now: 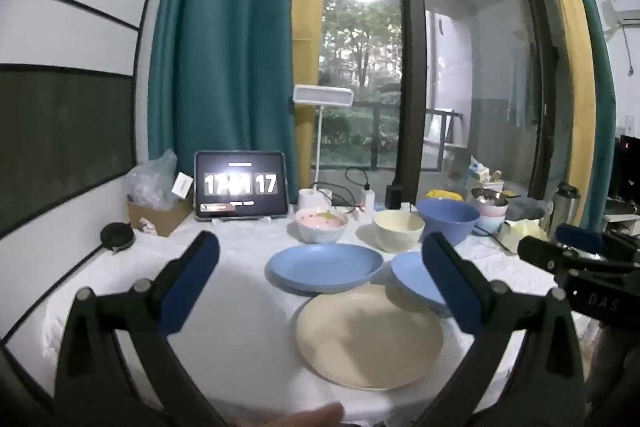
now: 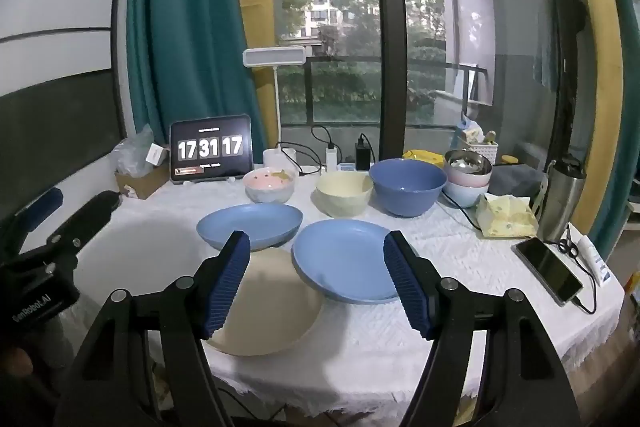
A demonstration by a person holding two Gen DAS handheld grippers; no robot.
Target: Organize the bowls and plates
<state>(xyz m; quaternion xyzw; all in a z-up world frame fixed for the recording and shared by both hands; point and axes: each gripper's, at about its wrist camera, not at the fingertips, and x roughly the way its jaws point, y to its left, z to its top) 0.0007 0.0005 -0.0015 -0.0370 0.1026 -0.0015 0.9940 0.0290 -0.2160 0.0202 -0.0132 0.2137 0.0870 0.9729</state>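
Ribbed blue fingers (image 2: pixel 232 283) of both grippers spread wide above smooth round cream plate (image 2: pixel 268 303), woven white cloth (image 2: pixel 460 267).

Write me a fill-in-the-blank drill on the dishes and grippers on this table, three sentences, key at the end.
1. The plate nearest the table's front edge, the cream plate, is one of ___ plates on the white tablecloth.
2. Between the pink-lined bowl and the big blue bowl stands a ___ bowl.
3. The left gripper and right gripper both hold ___.

Missing words: three; cream; nothing
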